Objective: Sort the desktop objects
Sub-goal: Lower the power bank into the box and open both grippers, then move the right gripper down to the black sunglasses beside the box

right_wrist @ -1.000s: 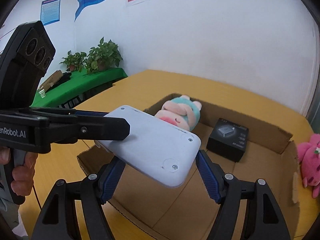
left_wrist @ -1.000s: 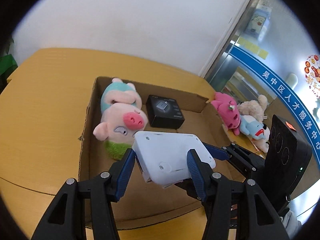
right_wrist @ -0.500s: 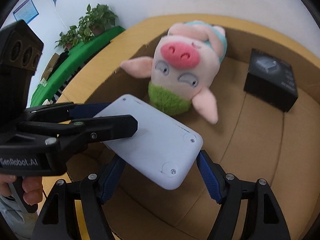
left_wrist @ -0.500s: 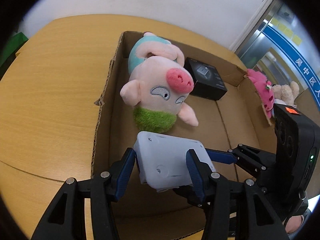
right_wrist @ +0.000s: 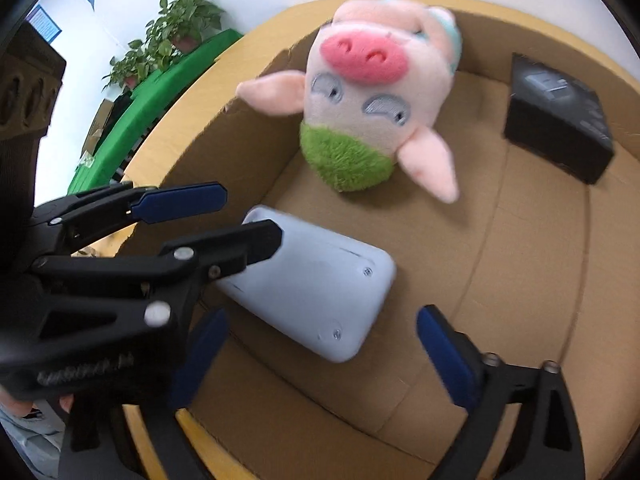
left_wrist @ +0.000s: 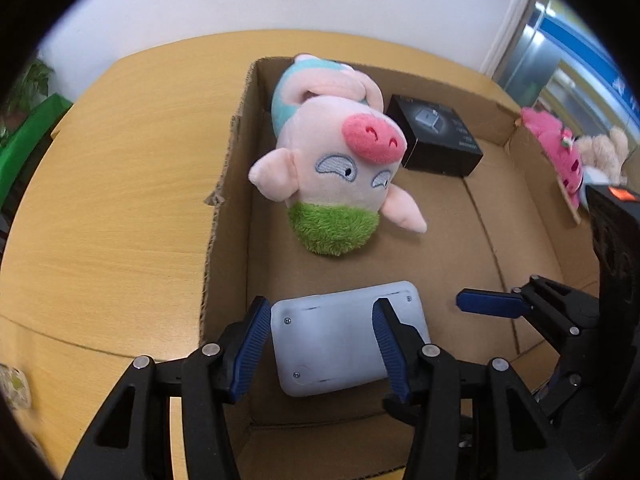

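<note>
White device [left_wrist: 344,336] now released onto cardboard box [left_wrist: 228,184] floor, left gripper [left_wrist: 320,344] and right gripper [right_wrist: 320,344] both spread

Inside the cardboard box [left_wrist: 224,216], bare floor lies open right of the white device [left_wrist: 344,340] and toward the far-right wall. The plush pig [left_wrist: 340,160] fills the far-left corner, the black box [left_wrist: 436,140] (just beside it) blocks the back wall; both claws crowd the near edge.

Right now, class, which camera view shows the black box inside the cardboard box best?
The left wrist view: the black box is sharp there, with its printed top and front side visible. In the right wrist view it sits near the picture's edge, motion-blurred, its print unreadable.
</note>
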Demonstrator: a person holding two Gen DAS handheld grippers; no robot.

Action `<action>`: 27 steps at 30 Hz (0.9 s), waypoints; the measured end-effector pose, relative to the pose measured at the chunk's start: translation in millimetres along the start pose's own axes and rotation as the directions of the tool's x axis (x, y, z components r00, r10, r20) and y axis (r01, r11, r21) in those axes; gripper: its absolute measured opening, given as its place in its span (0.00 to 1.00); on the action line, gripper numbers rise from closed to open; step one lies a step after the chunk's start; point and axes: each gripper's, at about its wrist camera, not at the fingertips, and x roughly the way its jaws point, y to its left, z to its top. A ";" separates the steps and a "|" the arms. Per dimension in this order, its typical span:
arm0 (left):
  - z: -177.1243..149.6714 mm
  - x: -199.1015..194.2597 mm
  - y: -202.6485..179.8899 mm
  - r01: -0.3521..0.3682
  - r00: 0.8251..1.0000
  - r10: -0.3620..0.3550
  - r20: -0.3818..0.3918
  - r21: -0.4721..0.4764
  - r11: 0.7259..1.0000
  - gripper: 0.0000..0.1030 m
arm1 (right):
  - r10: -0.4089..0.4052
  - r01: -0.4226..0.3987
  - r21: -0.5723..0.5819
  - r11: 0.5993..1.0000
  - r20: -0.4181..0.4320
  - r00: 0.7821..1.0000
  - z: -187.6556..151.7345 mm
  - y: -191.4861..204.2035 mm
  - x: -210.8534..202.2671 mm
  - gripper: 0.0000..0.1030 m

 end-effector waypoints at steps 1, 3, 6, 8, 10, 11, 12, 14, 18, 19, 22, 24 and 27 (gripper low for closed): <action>-1.5 -10.7 0.9 0.021 0.999 -0.021 0.036 -0.014 1.000 0.50 | -0.012 0.013 -0.003 1.000 0.027 1.000 -3.2 1.2 -8.6 0.96; -4.9 -35.6 -4.2 0.052 0.990 -0.051 0.130 -0.006 0.999 0.50 | -0.030 0.031 -0.008 0.999 0.097 0.995 -12.0 3.1 -27.2 0.97; -16.5 -88.0 -26.4 0.058 0.942 -0.073 0.329 0.055 0.997 0.53 | -0.156 0.164 -0.009 0.987 0.254 0.955 -33.4 7.9 -67.9 0.99; -27.6 -118.9 -46.8 0.058 0.887 -0.101 0.450 0.108 0.993 0.72 | -0.284 0.300 0.022 0.954 0.396 0.873 -55.4 12.1 -106.8 1.00; -40.2 -142.1 -68.2 0.014 0.832 -0.089 0.548 0.139 0.990 0.80 | -0.343 0.363 0.057 0.930 0.490 0.802 -72.0 15.2 -137.3 1.00; -46.6 -151.4 -79.3 -0.019 0.806 -0.073 0.588 0.149 0.989 0.80 | -0.377 0.400 0.078 0.913 0.535 0.756 -83.2 16.6 -155.2 1.00; -51.0 -157.3 -90.2 -0.045 0.789 -0.059 0.612 0.154 0.987 0.80 | -0.392 0.419 0.085 0.904 0.556 0.733 -88.4 17.1 -165.0 1.00; -56.9 -165.1 -108.2 -0.068 0.773 -0.045 0.632 0.154 0.986 0.80 | -0.418 0.454 0.092 0.886 0.583 0.697 -102.1 17.4 -185.5 1.00; -67.1 -171.7 -127.6 -0.018 0.779 -0.096 0.620 0.175 0.984 0.80 | -0.439 0.476 0.107 0.873 0.598 0.671 -113.8 20.2 -206.3 1.00; -68.9 -170.9 -131.9 -0.014 0.782 -0.103 0.615 0.183 0.983 0.80 | -0.441 0.478 0.109 0.872 0.600 0.668 -119.1 18.2 -212.0 1.00; -72.7 -167.8 -142.7 -0.007 0.796 -0.116 0.595 0.200 0.980 0.80 | -0.441 0.482 0.107 0.870 0.607 0.661 -133.8 19.0 -223.1 1.00; -78.3 -169.6 -145.4 0.002 0.802 -0.128 0.583 0.212 0.977 0.80 | -0.434 0.473 0.104 0.875 0.603 0.669 -139.0 17.9 -227.9 1.00; -83.0 -170.7 -148.5 -0.007 0.806 -0.127 0.578 0.224 0.975 0.80 | -0.413 0.455 0.095 0.885 0.612 0.675 -147.4 17.7 -233.2 1.00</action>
